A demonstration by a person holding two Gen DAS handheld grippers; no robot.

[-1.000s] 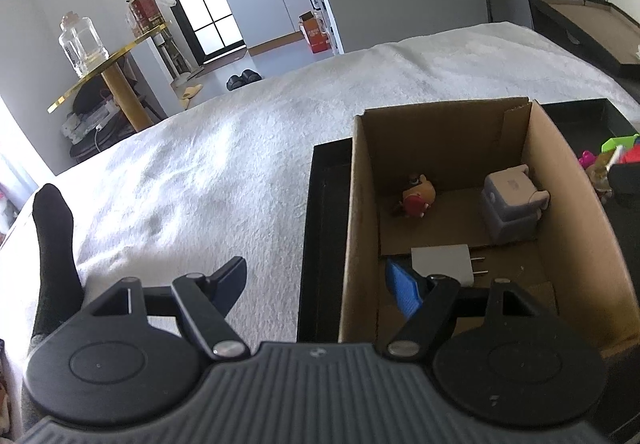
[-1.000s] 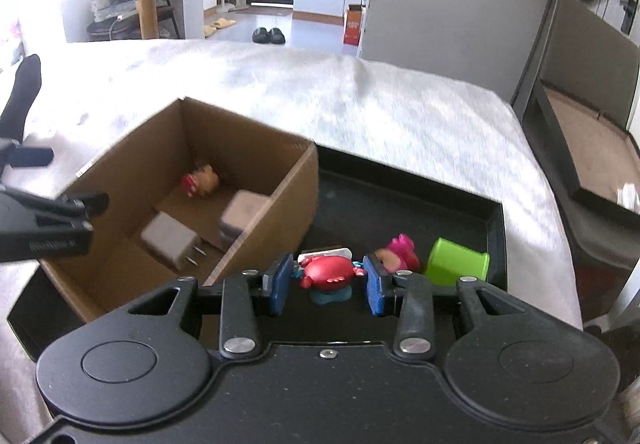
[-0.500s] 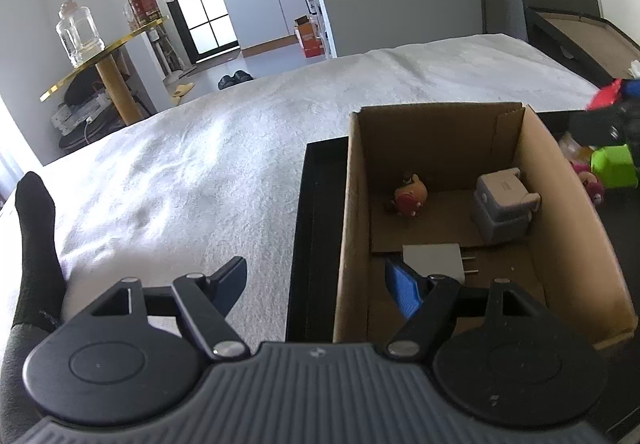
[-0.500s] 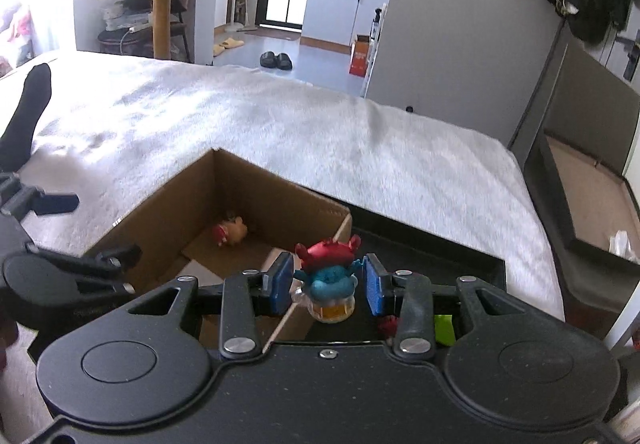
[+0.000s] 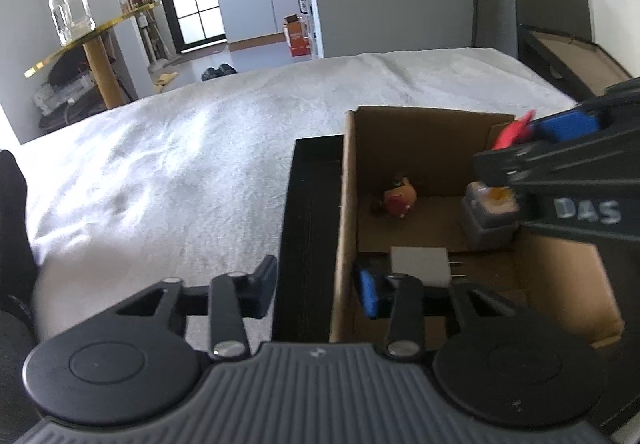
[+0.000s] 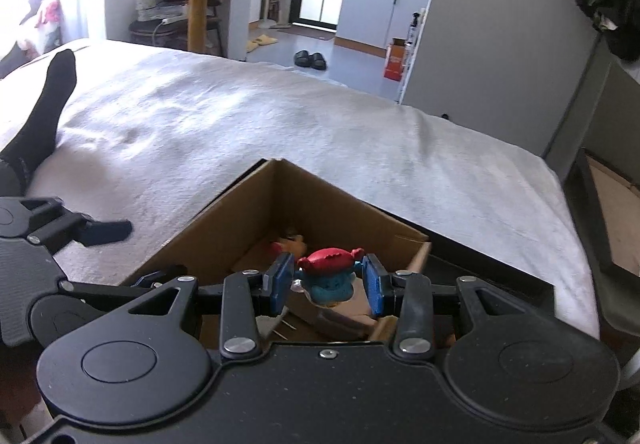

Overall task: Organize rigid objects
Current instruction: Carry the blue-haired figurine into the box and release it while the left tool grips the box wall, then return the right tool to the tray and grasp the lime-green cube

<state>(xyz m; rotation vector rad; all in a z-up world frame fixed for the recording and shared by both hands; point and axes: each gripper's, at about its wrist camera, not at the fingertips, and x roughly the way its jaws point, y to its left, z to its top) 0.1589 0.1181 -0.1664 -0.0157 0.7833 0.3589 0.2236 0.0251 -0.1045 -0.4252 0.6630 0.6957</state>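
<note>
Figurine [image 6: 329,276], red-capped with a blue body, sits pinched between the blue pads [image 6: 280,282] of the right hand-held gripper [image 6: 327,285], hanging directly ahead of the pads and above the near right part of the cardboard box [image 6: 224,232]. Judgement: small, hard moulded toy, light, stiff, probably smooth; the rounded body could twist in the pads. The hold across the widest part of the body, under the cap, looks like the sound place.

Left hand-held gripper [image 5: 316,286]: its jaws have just been closing and now straddle the box's left wall, one finger outside, the blue-padded one inside. Whether the pads press the cardboard I cannot tell; a gap seems to remain.

Just beyond the left fingers, on the box floor: white plug adapter [image 5: 419,266], prongs to the right. Further in: grey block-shaped item [image 5: 486,226] by the right wall, small orange-red toy [image 5: 398,200] near the far wall. Box stands in a black tray [image 5: 312,204] on the white bed [image 6: 280,116].

Versus one second ago: the figurine was low over the tray, beside a pink toy and a green block; it is now raised and carried across to the box. Right grip unchanged. Left jaws were spread far wider. Box contents undisturbed.
</note>
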